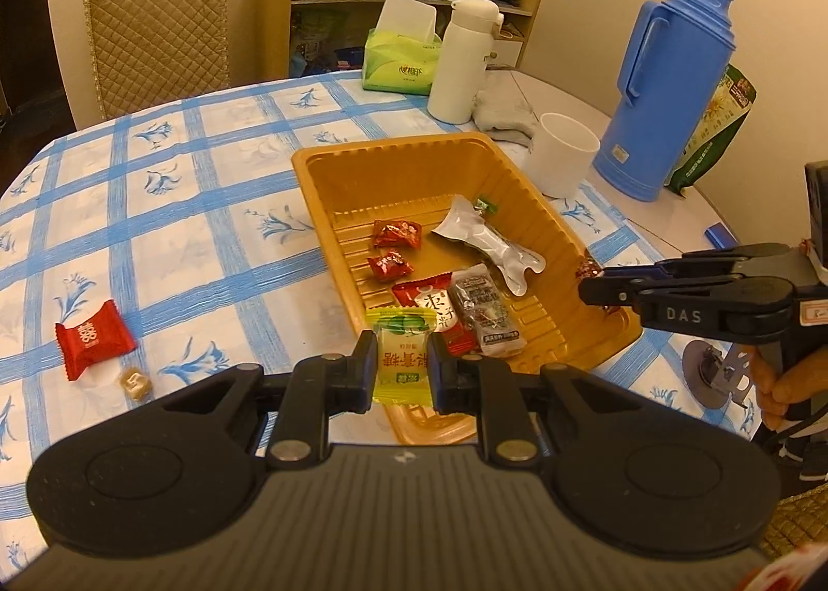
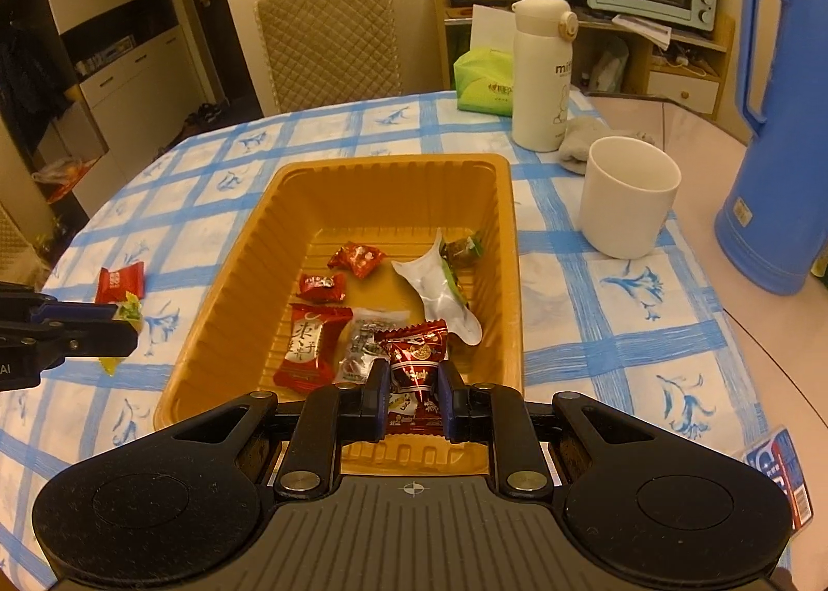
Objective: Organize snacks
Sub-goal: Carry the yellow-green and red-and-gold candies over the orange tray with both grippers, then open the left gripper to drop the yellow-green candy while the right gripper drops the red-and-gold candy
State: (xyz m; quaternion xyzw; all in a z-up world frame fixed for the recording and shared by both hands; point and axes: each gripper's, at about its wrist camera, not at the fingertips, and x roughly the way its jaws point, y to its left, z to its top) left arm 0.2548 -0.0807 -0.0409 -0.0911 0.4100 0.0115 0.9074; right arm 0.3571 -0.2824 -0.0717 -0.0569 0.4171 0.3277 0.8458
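An orange plastic tray [image 1: 331,187] [image 2: 497,208] sits on the blue-checked tablecloth and holds several wrapped snacks. My left gripper [image 1: 402,368] is shut on a yellow-green candy packet [image 1: 402,358], held over the tray's near left edge. My right gripper [image 2: 414,392] is shut on a dark red candy packet [image 2: 416,363], above the tray's near end. In the left wrist view the right gripper [image 1: 590,283] comes in from the right at the tray's rim. Seen from the right wrist, the left gripper [image 2: 129,332] sits at the left edge with its yellow packet [image 2: 129,311].
A red packet [image 1: 93,345] [image 2: 120,283] and a small gold candy [image 1: 135,384] lie on the cloth left of the tray. A white cup [image 2: 626,195], white flask [image 2: 541,73], grey cloth [image 1: 504,112], blue thermos [image 1: 667,89] and tissue pack [image 1: 401,63] stand beyond it. A chair [image 1: 160,27] is behind.
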